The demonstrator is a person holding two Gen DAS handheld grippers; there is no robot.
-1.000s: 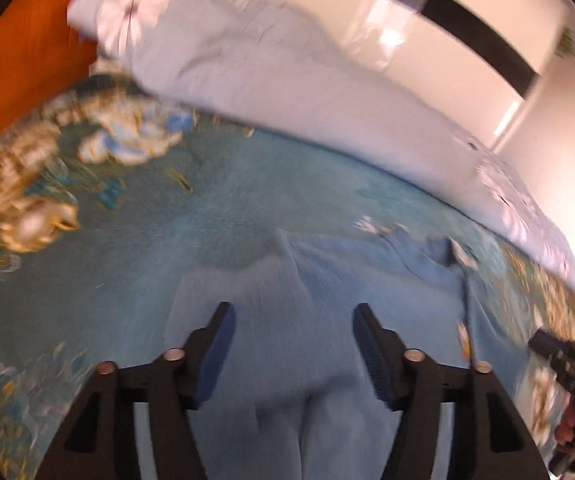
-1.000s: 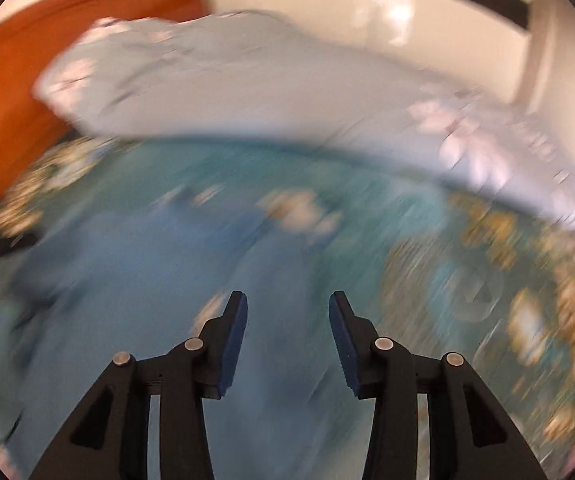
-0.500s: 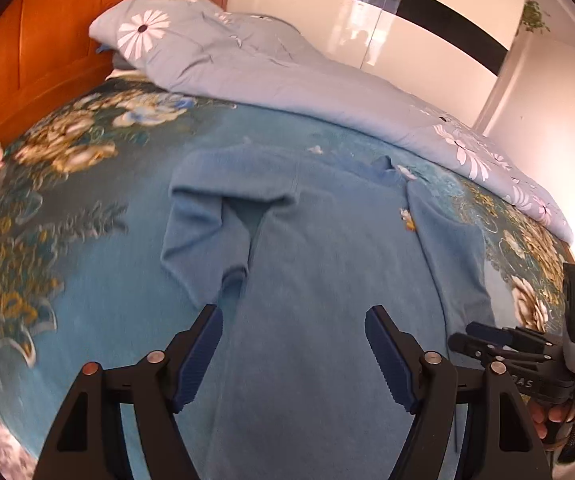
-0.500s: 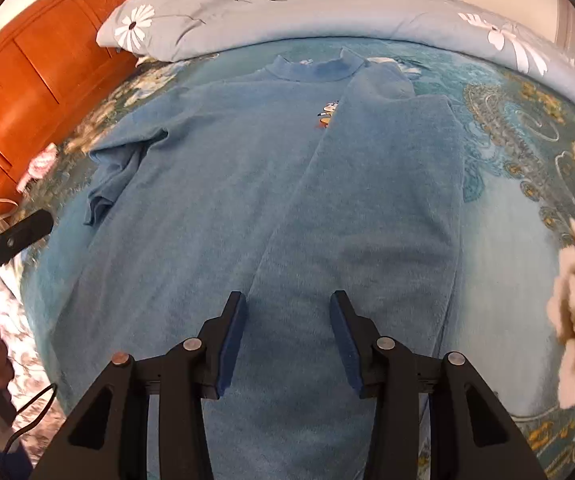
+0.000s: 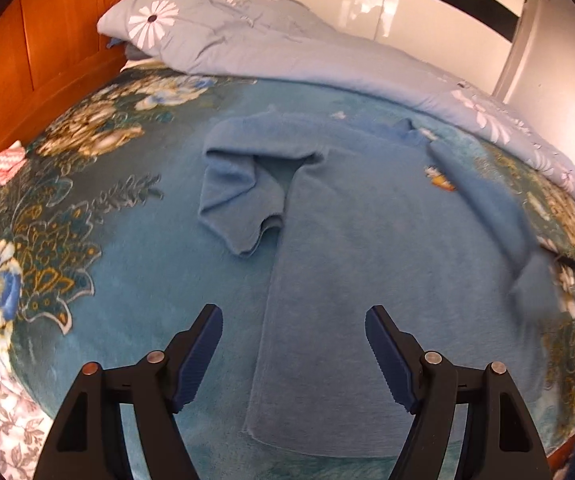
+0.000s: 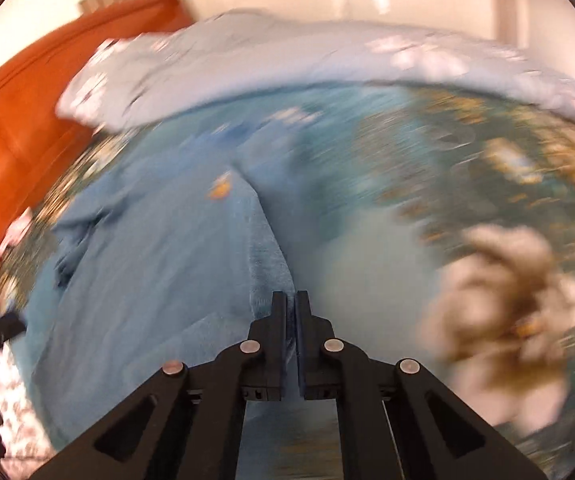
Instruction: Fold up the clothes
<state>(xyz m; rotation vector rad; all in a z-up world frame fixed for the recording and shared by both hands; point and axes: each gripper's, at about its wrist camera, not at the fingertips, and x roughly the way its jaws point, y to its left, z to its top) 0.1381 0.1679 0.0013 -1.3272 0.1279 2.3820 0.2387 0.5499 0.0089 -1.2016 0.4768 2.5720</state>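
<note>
Right, left wrist cam: my left gripper (image 5: pixel 293 354) is spread wide, nothing in it, above the blue shirt (image 5: pixel 367 264) lying flat on the floral bedspread (image 5: pixel 71 264), one sleeve (image 5: pixel 243 196) crumpled. Right wrist cam, v. blurred: right gripper (image 6: pixel 290 308) pinched closed on the shirt's folded edge (image 6: pixel 265 248). Looks like mid side-fold; next I'd grab the hem w/ left.

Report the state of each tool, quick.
Left tool: open, holding nothing, over the blue sweater.
Right tool: closed, pinching the sweater's edge.
</note>
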